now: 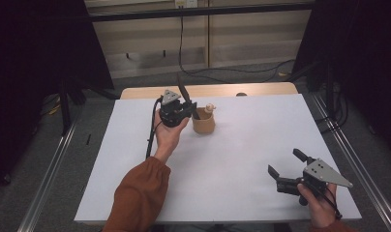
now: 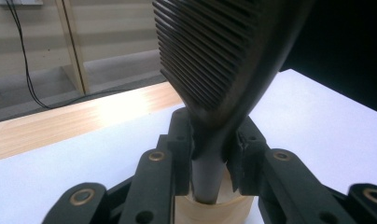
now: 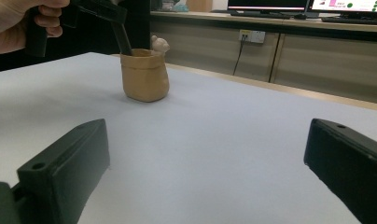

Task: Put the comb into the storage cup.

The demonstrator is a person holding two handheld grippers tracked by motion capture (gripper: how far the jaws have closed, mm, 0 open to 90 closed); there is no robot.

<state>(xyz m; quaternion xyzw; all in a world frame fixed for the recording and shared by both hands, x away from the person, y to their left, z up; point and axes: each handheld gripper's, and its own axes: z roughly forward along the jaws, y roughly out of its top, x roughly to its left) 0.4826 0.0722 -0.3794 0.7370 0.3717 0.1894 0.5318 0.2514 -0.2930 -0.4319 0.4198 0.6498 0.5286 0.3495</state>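
Nearest you, your right gripper (image 1: 286, 169) sits low over the near right part of the white table (image 1: 242, 145), its jaws spread wide with only bare tabletop between them; in the right gripper view the two jaws frame the pot from well apart. Farther out, toward the table's middle, your left hand (image 1: 168, 135) holds the left gripper (image 1: 191, 110) just beside and above the tan pot (image 1: 203, 123). Its jaws are clamped on the handle of a dark comb (image 2: 219, 60), which stands nearly upright, teeth end up. The handle's lower end dips into the pot's mouth. A small pale figure (image 3: 159, 44) perches on the pot's far rim. Beyond the white sheet runs the table's wooden edge (image 1: 261, 89).
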